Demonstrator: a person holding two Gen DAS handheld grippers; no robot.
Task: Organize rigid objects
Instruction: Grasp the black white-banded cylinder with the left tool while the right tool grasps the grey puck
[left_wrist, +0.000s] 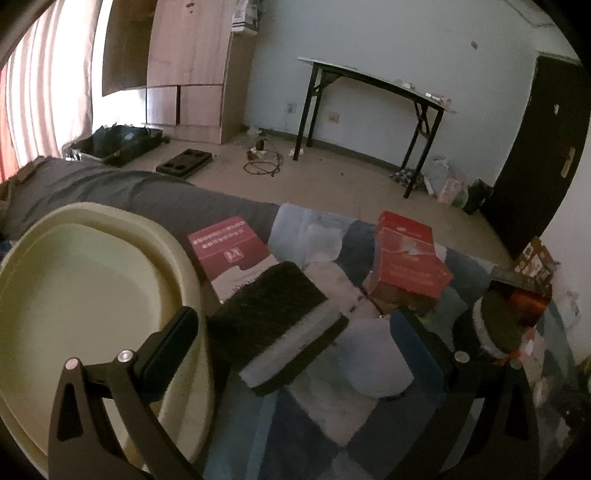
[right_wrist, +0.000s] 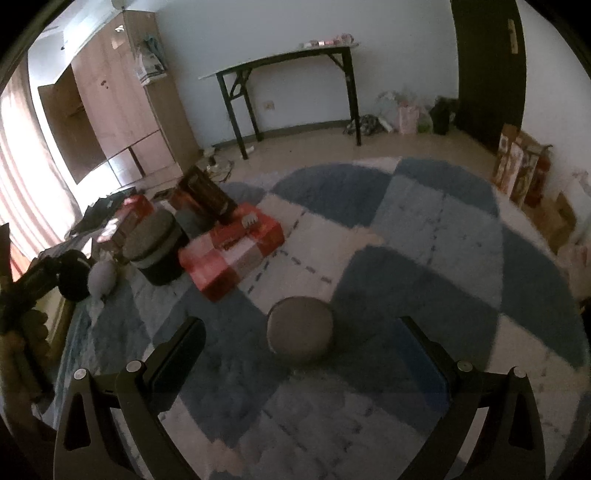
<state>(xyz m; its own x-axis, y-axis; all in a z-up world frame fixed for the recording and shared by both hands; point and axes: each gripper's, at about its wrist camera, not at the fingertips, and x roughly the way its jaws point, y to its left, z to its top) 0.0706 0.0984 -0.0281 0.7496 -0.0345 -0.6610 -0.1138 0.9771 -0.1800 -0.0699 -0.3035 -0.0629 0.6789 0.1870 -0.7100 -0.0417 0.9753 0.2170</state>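
The left hand-held gripper (left_wrist: 291, 350) stands with its jaws wide apart, empty, around a flat black box (left_wrist: 277, 328) lying on the blue checked blanket (left_wrist: 325, 424) just beside the cream basin (left_wrist: 92, 295). Its long axis runs diagonally, the far end up-left, so squared jaws could catch its corners (and skid it). The right hand-held gripper (right_wrist: 303, 354), likewise agape, frames a round grey tin (right_wrist: 300, 330)
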